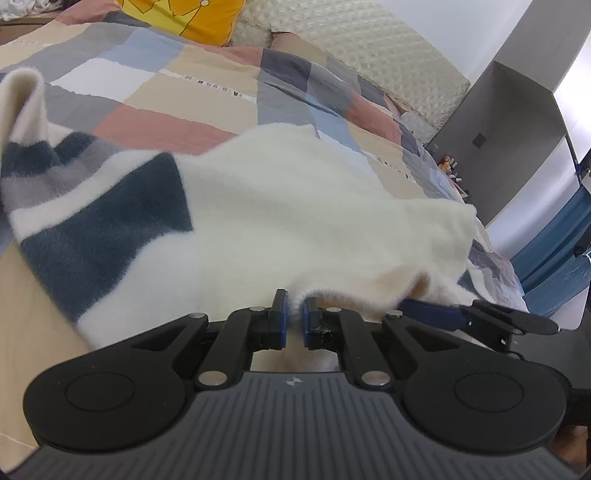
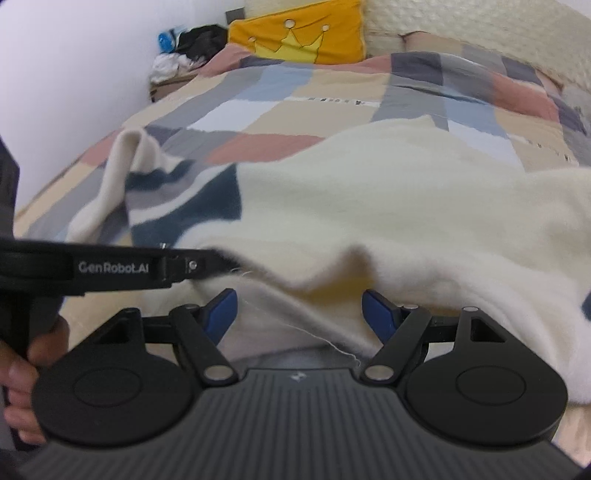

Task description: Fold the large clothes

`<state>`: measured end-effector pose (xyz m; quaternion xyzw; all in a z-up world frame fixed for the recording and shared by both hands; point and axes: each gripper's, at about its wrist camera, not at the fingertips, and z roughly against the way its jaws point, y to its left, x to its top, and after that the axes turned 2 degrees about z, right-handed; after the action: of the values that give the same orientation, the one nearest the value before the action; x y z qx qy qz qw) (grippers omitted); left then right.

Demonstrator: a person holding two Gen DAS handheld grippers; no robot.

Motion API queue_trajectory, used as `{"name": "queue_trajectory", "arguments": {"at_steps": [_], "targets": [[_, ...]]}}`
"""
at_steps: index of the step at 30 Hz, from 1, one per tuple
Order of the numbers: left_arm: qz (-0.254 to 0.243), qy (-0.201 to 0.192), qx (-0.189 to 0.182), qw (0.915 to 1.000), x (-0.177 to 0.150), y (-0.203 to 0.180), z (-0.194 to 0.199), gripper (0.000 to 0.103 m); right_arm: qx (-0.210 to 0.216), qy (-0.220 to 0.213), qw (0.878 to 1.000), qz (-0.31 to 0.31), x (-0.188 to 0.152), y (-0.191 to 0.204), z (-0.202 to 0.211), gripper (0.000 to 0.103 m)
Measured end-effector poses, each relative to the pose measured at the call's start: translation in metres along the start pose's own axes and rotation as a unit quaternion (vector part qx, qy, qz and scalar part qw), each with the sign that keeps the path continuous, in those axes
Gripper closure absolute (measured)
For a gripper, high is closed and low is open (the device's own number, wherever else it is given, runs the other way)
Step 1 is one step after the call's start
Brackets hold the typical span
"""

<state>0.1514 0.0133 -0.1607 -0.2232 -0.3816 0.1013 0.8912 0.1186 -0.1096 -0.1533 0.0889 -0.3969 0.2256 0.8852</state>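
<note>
The cream hem is pinched in the left gripper; the right gripper is spread, empty. The sweater, soft and limp, is best taken at its edges.

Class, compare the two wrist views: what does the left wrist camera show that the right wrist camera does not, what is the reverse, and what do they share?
Only the left wrist view shows the left gripper pinching the sweater's cream hem, and a grey cabinet beside the bed.

Only the right wrist view shows the right gripper with jaws open at the hem, a hand on the other tool's handle, and a pile of clothes by the wall.

Both show the cream sweater, the patchwork quilt and the yellow crown pillow.
</note>
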Motion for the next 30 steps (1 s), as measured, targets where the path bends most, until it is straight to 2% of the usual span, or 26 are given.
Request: {"name": "queue_trajectory", "arguments": {"at_steps": [5,8,12,15,19,21,23,27,30], "targets": [[-0.001,0.000,-0.001,1.0000,-0.002,-0.001,0.000,0.093,-0.043,-0.006,0.999,-0.020,0.000,-0.007,0.000,0.027],[0.005,0.003,-0.003,1.0000,-0.001,0.000,0.000,0.093,-0.044,-0.029,0.998,-0.046,-0.001,-0.017,0.009,0.027],[0.007,0.007,-0.005,0.9999,0.000,0.002,-0.001,0.093,-0.083,-0.054,0.994,-0.050,0.000,-0.019,0.017,0.027],[0.003,0.007,-0.007,0.9999,-0.002,0.002,-0.001,0.094,-0.131,-0.050,0.989,-0.048,0.001,-0.021,0.013,0.027],[-0.003,0.006,-0.005,1.0000,-0.003,0.000,-0.003,0.094,-0.156,-0.037,0.987,-0.028,0.006,-0.025,-0.004,0.027],[-0.003,0.006,-0.001,1.0000,-0.004,0.001,-0.004,0.094,-0.197,-0.046,0.979,-0.010,0.009,-0.025,-0.008,0.027],[-0.006,0.006,-0.004,1.0000,-0.006,-0.001,-0.004,0.094,-0.226,-0.050,0.973,-0.022,0.009,-0.030,-0.008,0.027],[-0.019,0.005,-0.009,0.9998,-0.010,-0.006,-0.002,0.094,-0.281,-0.051,0.953,-0.101,0.007,-0.052,-0.007,0.028],[-0.031,0.001,-0.014,0.9994,-0.013,-0.013,0.000,0.094,-0.293,-0.076,0.941,-0.153,0.000,-0.065,0.005,0.028]]}}
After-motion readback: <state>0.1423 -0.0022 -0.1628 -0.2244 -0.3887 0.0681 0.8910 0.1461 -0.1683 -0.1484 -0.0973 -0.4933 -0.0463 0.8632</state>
